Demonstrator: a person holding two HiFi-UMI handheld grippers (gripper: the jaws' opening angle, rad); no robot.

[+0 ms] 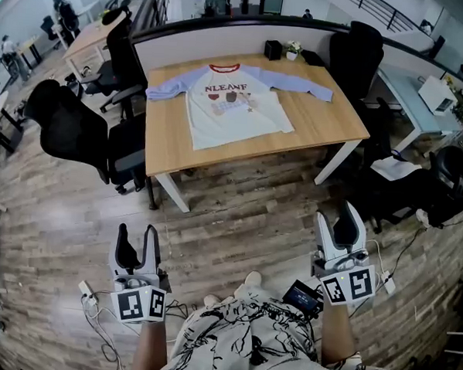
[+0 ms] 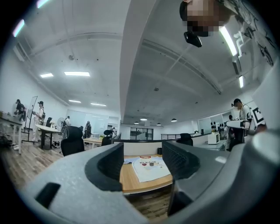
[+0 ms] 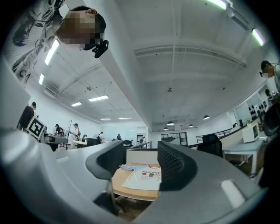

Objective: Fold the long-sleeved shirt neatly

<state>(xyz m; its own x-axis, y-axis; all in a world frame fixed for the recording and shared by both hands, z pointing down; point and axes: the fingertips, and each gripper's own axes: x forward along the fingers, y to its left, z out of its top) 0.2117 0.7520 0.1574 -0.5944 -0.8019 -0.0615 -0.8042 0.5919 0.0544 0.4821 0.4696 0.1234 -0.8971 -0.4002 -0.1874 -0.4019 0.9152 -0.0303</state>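
- The white long-sleeved shirt with pale blue sleeves and a red neck [image 1: 234, 103] lies flat on the light brown wooden table with white legs [image 1: 327, 123].
- Its front faces up, and there are dark letters and small pictures on the chest.
- Both sleeves are spread out to the sides, and the shirt is not folded yet.
- Behind the shirt, near the far edge of the table, stand a small black box [image 1: 273, 49] and a little plant in a white pot [image 1: 292, 50].
- The left gripper [image 1: 136, 233] is held low over the brown plank floor [image 1: 237, 219], well away from the table. Its jaws are apart with nothing between them.
- The right gripper [image 1: 338, 217] is also over the floor, far from the shirt. Its jaws stand apart and are empty too.
- Black office chairs [image 1: 72, 133] stand to the left of the table.
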